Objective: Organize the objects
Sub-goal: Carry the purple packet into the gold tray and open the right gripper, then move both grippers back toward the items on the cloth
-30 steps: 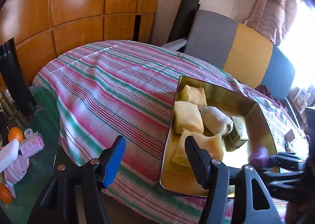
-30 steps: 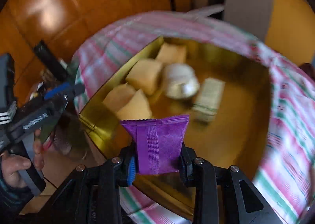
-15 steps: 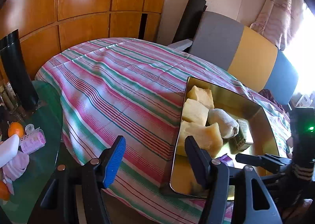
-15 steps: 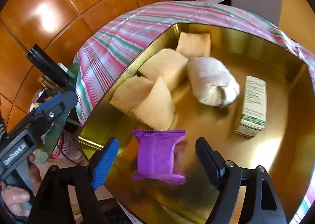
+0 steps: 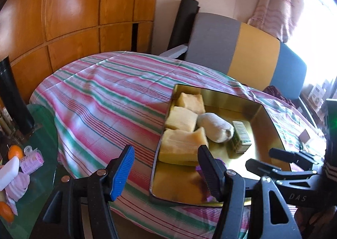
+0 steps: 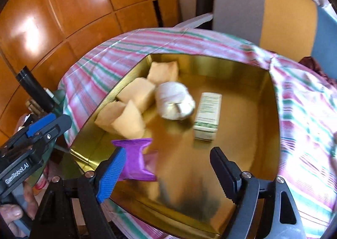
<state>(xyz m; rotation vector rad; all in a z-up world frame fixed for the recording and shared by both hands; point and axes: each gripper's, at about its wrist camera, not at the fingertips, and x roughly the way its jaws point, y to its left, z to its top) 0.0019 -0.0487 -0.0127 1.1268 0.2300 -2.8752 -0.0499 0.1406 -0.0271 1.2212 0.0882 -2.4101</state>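
- Gold metal tray (image 6: 248, 154) sits on a bed covered with a pink, green and white striped cloth (image 5: 101, 100); its inside is shiny and mirrors what lies in it.
- Purple sachet (image 6: 138, 160) lies on the tray floor near the front left corner, just beside the blue pad of the right tongs (image 6: 166, 172); whether it touches the pad I cannot tell.
- Right tongs stand wide apart over the front of the tray, with nothing pressed between the pads.
- Pale yellow folded cloths (image 6: 134, 110) are bunched along the tray's left wall, four of them, touching one another.
- White rolled bandage (image 6: 174, 101) lies against the cloths, towards the middle of the tray.
- Small white and green box (image 6: 207, 116) lies just to the right of the roll, apart from the sachet.
- Left tongs (image 5: 166, 169) hang above the striped cloth at the tray's left edge, pads apart and empty; the dark pad hides most of the sachet in the left wrist view.
- Off the left side of the bed, a green glass side table (image 5: 42, 175) carries a pink hair roller (image 5: 31, 160), an orange (image 5: 15, 151) and a white block (image 5: 8, 168).
- Behind the bed, a chair back (image 5: 242, 49) in grey, yellow and blue stands before wooden wall panels (image 5: 73, 7).
- At the left edge of the right wrist view, a person's hand (image 6: 12, 213) grips the left tongs' handle.
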